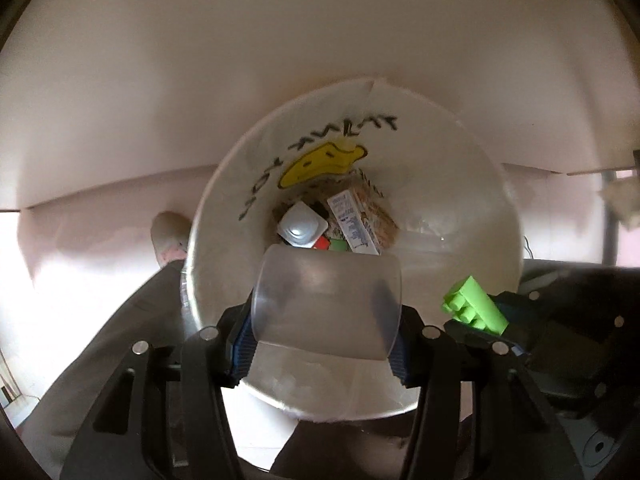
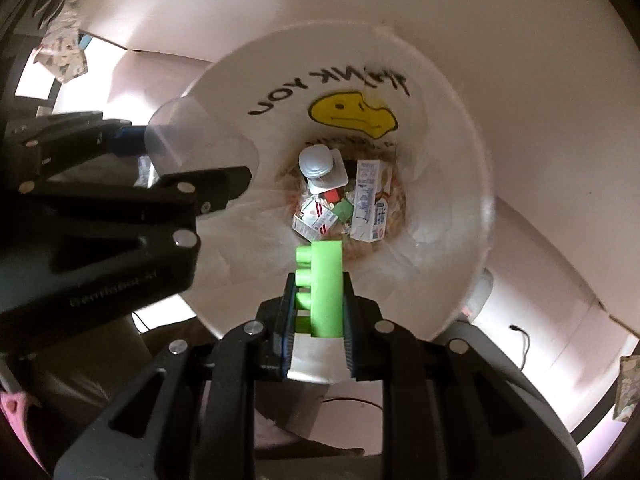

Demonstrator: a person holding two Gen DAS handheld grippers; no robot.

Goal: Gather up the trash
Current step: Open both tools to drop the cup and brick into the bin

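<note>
Gripping: left gripper (image 1: 322, 332) clamps clear plastic cup (image 1: 328, 300) | right gripper (image 2: 316, 320) clamps green toy brick (image 2: 324, 288) | both above white lined bin (image 2: 440, 240).

Clear, smooth plastic cup (image 1: 328, 300), faintly frosted, between ribbed blue pads (image 1: 242, 354) on matt black plastic fingers. The toy brick (image 2: 322, 288) is bright green plastic, satin-smooth. Below, a thin white plastic bin liner (image 2: 440, 184), slightly glossy, holds printed cardboard cartons (image 2: 370, 200).

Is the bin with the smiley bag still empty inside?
No, at the bottom of the bin lie small cartons and a white lidded cup.
</note>
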